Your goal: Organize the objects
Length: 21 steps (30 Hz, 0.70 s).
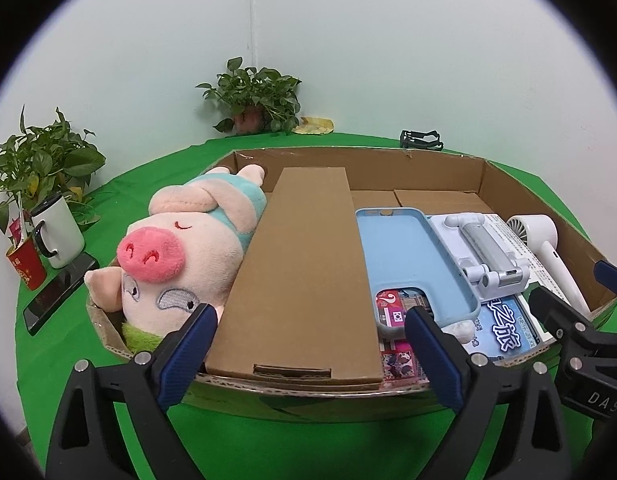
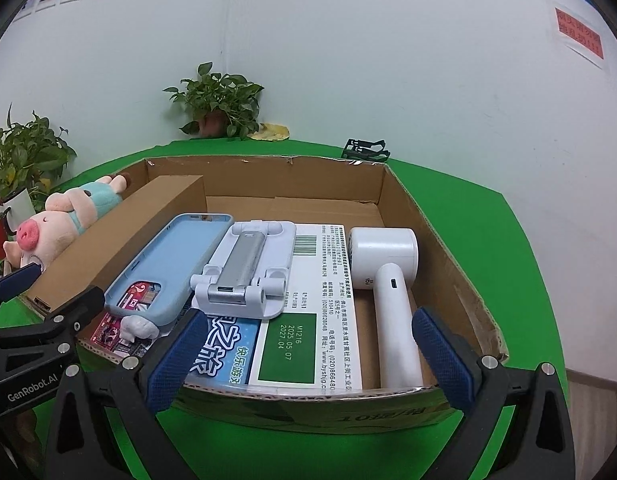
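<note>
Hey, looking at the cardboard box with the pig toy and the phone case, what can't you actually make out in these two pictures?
- Colourful cards under the blue phone case: mostly covered, both views.
- Printed flat box: the phone stand and white handheld fan cover parts of its text.
- Plush pig: lower part hidden by the cardboard divider and box wall, left wrist view.
- Black object behind the box: too small to identify.

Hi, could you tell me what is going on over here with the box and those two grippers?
A person is sorting things into a cardboard box on a green table, with a hand-held gripper in each hand. The left gripper and right gripper both hover open at the box's near edge, holding nothing. A plush pig lies left of a cardboard divider; right of it are a blue phone case, a white phone stand and a white handheld fan. A mug stands outside the box.
</note>
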### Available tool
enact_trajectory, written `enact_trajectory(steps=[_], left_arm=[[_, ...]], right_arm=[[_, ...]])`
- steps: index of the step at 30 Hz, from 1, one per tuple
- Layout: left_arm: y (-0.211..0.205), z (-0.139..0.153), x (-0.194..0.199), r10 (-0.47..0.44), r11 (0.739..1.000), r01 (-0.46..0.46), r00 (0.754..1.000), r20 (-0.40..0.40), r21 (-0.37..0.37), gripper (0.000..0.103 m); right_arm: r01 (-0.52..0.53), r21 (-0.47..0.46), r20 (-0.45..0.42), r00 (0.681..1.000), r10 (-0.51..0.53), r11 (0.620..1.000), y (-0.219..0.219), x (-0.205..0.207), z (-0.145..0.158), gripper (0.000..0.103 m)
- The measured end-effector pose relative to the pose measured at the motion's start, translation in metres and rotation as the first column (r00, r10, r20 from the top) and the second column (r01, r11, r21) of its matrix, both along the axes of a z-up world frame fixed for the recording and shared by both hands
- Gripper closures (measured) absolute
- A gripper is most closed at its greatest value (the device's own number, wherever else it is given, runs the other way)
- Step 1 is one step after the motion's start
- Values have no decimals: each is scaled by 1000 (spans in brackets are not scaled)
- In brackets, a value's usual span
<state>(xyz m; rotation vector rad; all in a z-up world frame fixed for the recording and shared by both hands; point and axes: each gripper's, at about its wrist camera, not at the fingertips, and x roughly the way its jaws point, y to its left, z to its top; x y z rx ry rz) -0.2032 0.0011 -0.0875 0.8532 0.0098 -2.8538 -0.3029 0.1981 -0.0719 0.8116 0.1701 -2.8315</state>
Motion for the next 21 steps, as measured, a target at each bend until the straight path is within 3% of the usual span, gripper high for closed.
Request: enact_trajectory(steps=[21], left_arm=[[0,0,0,0,1000,0,1000,1,3,7]], right_arm=[[1,-3,1,1000,-1,1000,0,3,1,0]])
